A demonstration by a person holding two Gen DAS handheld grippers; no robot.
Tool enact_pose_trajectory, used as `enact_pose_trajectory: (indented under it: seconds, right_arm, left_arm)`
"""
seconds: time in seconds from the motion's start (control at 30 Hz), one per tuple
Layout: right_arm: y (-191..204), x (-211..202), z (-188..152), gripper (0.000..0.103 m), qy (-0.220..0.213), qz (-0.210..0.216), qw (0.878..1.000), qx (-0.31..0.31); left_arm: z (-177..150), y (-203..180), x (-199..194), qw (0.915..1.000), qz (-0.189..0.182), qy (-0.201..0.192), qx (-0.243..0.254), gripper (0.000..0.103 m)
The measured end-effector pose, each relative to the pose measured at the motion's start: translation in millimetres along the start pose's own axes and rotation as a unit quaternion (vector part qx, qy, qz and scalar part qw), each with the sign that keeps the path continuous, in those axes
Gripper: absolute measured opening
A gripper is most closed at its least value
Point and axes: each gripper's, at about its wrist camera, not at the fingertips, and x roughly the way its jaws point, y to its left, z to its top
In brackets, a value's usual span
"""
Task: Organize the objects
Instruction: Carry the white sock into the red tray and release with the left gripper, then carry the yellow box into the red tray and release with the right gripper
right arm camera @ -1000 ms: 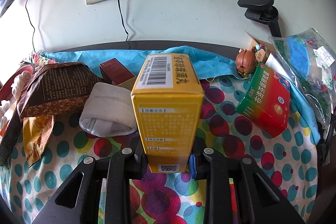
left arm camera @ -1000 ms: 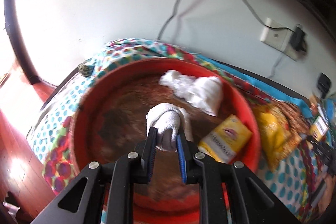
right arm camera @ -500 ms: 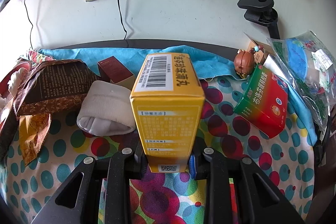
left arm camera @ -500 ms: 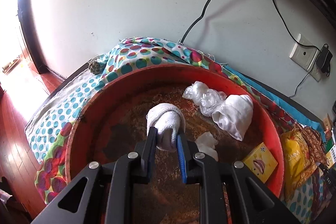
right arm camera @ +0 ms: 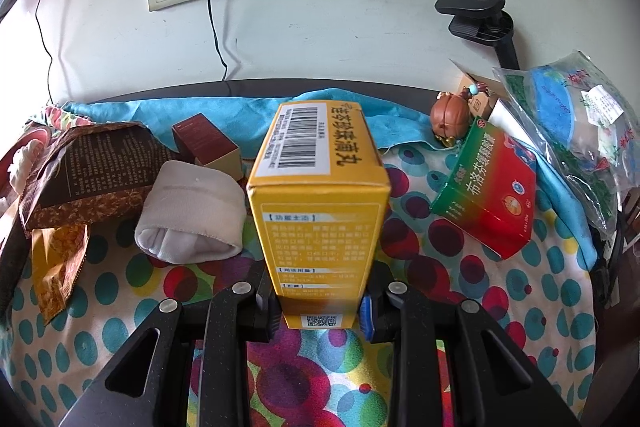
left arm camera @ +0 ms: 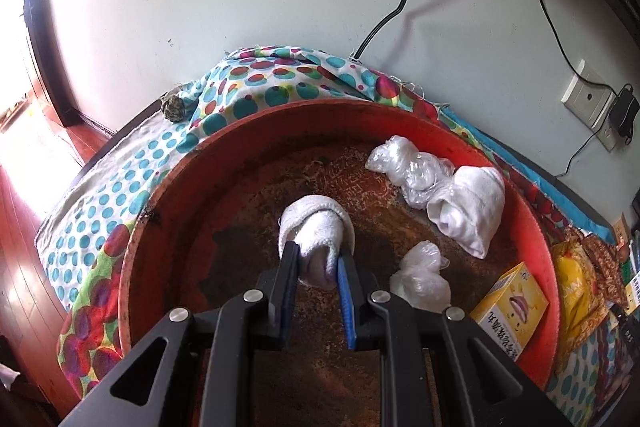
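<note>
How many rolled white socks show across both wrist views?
3. One rolled sock is clamped in the left gripper over the red basin; another lies inside it; a third lies on the dotted cloth. Others may be hidden.

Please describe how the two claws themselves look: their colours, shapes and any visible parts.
Both look alike. The left claw and the right claw have matte black, angular plastic frames with triangular cut-outs and round silver bolt heads. Each has two flat black fingers lined with blue pads. No cables, sleeves or printed markings are visible on them.
</note>
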Motion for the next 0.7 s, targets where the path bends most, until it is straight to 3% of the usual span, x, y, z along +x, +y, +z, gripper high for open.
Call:
enact_pose_trajectory:
  seconds: [0.27, 0.5, 0.7]
  right_arm:
    - [-4.5, -0.3, -1.5, 0.027, -0.004, 0.001, 1.0, 0.017]
    - [-2.5, -6.1, -2.7, 0.027, -0.019, 0.003, 1.0, 0.017]
    - [-8.3, -18.3, -4.4, 0.027, -0.05, 0.02, 0.998, 0.029]
  left_arm:
    - [-1.3, -5.5, -1.4, 0.9998, 0.013, -0.002, 0.012, 0.023]
    - [-3.5, -11.5, -6.6, 0.9995, 0.031, 0.001, 0.008, 0.048]
    - [-1.8, -15.6, -24.3, 0.999, 0.03, -0.034, 0.005, 0.056]
